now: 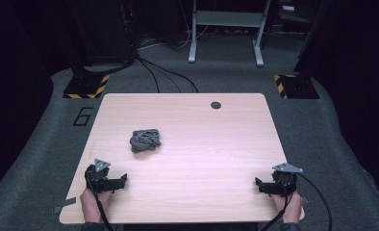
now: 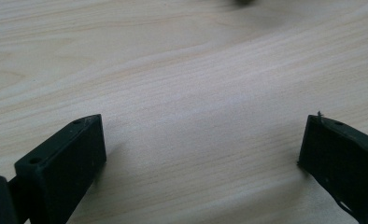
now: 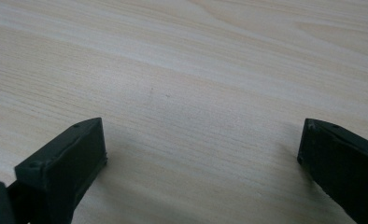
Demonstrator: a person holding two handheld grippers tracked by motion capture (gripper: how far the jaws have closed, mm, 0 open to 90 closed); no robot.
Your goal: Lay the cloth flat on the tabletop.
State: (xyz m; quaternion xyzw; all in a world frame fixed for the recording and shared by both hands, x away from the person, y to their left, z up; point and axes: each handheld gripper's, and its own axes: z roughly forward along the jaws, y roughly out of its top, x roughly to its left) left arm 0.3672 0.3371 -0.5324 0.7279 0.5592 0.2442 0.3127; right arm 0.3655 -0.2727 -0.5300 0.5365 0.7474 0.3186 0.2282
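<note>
Dark room, grey carpet, light wood table (image 1: 197, 192) in the middle w/ a small dark round hole (image 1: 216, 105) near its far edge. Floor behind: grey metal frame legs (image 1: 226, 29), black cables (image 1: 163, 72), two yellow/black striped bases (image 1: 86, 85) at far left + far right, a "6" marked on the carpet (image 1: 83, 116) left of the table.

Your target: crumpled grey cloth (image 1: 145, 140), bunched in a loose ball, lying on the table left of centre, a bit toward the far side. Nothing touching it.

Your left gripper (image 1: 122, 180) sits at the near-left corner, low over the tabletop, jaws pointing inward toward table centre. Jaws spread wide, nothing between them; left gripper view (image 2: 201, 140) has bare wood grain in the gap. Cloth is well apart from it, up and to the right in the high view.

Your right gripper (image 1: 258, 185) is at the near-right corner, also pointing inward. Jaws wide apart, nothing held; right gripper view (image 3: 201, 140) = bare wood btw the jaws. Well apart from the cloth too.

Both your hands at the near edge, cables trailing off toward you.
</note>
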